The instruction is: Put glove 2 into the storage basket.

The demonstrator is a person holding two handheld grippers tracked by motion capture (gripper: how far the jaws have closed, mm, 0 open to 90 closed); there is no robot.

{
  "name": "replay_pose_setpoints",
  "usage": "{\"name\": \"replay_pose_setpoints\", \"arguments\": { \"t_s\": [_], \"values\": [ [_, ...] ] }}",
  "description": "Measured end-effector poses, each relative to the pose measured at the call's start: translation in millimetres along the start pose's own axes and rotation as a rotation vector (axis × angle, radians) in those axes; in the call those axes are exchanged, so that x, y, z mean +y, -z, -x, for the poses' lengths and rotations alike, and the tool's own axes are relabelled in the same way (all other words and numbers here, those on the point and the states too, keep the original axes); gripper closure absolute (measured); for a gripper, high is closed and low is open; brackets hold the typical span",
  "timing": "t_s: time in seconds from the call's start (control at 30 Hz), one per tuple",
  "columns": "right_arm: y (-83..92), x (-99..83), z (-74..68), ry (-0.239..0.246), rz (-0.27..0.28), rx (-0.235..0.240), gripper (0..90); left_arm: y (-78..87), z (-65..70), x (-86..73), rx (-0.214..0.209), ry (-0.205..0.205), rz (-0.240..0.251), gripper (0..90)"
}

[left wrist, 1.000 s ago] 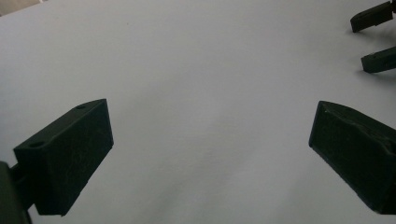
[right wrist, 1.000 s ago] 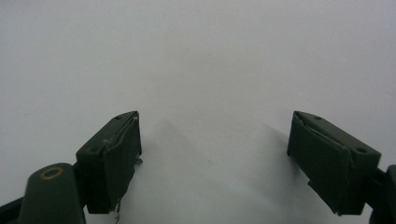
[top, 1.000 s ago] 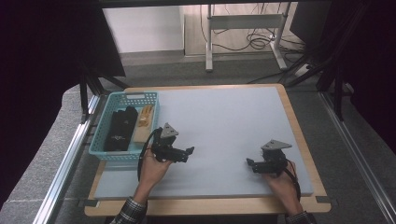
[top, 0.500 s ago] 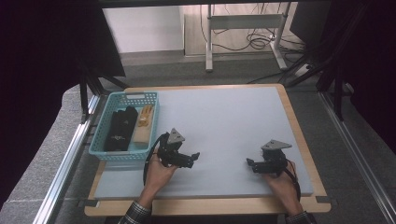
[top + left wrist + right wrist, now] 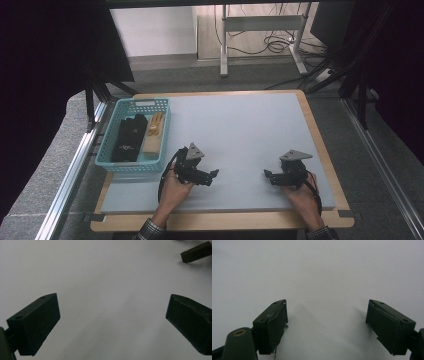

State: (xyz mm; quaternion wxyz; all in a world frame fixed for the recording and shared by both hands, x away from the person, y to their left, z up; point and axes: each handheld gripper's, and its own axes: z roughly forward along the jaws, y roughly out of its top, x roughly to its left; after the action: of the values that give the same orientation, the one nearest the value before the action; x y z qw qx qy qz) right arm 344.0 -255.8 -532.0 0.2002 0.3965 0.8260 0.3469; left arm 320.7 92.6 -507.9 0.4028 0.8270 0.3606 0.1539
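Both sets of tongs low over the grey worktop [image 5: 240,130], gaping wide, nothing gripped. Left tongs [image 5: 212,175] aimed inward toward the right tongs [image 5: 266,175], bare surface between the jaws. Turquoise basket [image 5: 116,163] just off the left hand's [image 5: 175,187] outer side, black glove [image 5: 127,139] and tan glove [image 5: 153,132] lying inside, side by side, long axes running away from the person. Left hand clearly nearer; right tongs well apart across the worktop. Likely next: swing left tongs back over the basket rim.

Open tabletop [image 5: 240,130] across centre and right of frame; only the basket [image 5: 134,136] blocking at left.
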Motion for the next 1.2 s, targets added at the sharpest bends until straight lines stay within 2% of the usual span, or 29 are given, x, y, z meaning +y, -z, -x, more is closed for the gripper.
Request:
{"name": "replay_pose_setpoints", "arguments": {
  "t_s": [0.53, 1.2],
  "values": [
    [0.0, 0.1, 0.0, 0.000, 0.000, 0.000, 17.0, -14.9, 11.9, -11.1, -0.005, -0.037, -0.043, 0.0],
    [0.0, 0.2, 0.0, 0.001, 0.000, 0.000, 17.1, -28.4, 15.9, -24.3, -0.005, -0.039, -0.096, 0.0]
  ]
}}
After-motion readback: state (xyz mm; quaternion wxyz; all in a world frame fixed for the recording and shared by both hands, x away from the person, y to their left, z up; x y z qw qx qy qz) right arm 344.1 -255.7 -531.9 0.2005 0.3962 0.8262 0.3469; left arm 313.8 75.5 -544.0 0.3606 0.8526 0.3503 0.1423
